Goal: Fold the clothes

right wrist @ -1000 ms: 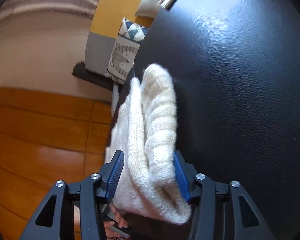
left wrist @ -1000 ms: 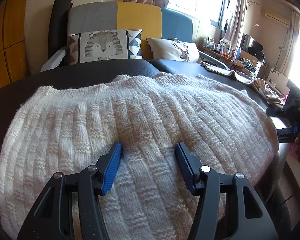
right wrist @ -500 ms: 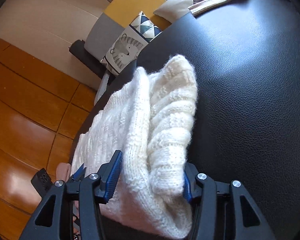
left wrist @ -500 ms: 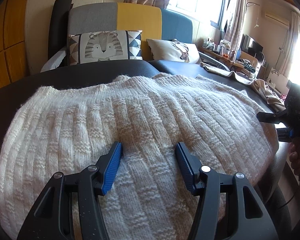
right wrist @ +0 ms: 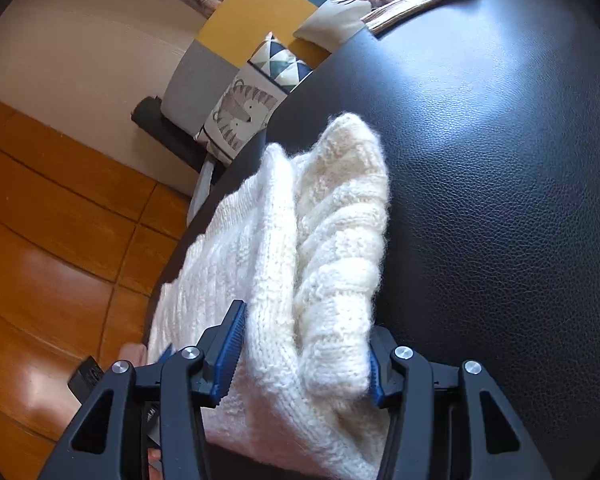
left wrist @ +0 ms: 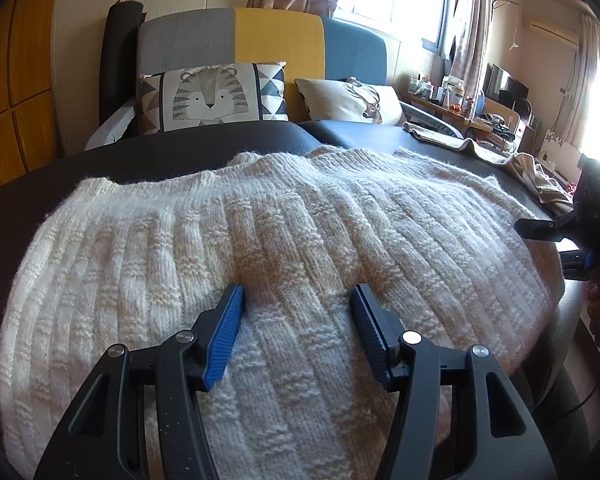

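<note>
You had the cream knit sweater (left wrist: 284,240) spread across the black leather surface (left wrist: 204,148), one edge bunched in your right gripper (right wrist: 304,344).

The surface ran out of frame on all sides, so its full shape was unclear. The sweater covered most of it in the left wrist view, its near hem cut off under your left gripper (left wrist: 298,320); those jaws stood fairly wide with their tips resting on the knit, and whether they pinched a fold I could not tell. Your right gripper's blue pads pressed a thick roll of the sweater's edge, half hiding the right-hand pad. A beige garment (left wrist: 536,176) lay crumpled far right, partly hidden. The tiger cushion (left wrist: 212,98) sat behind.
</note>
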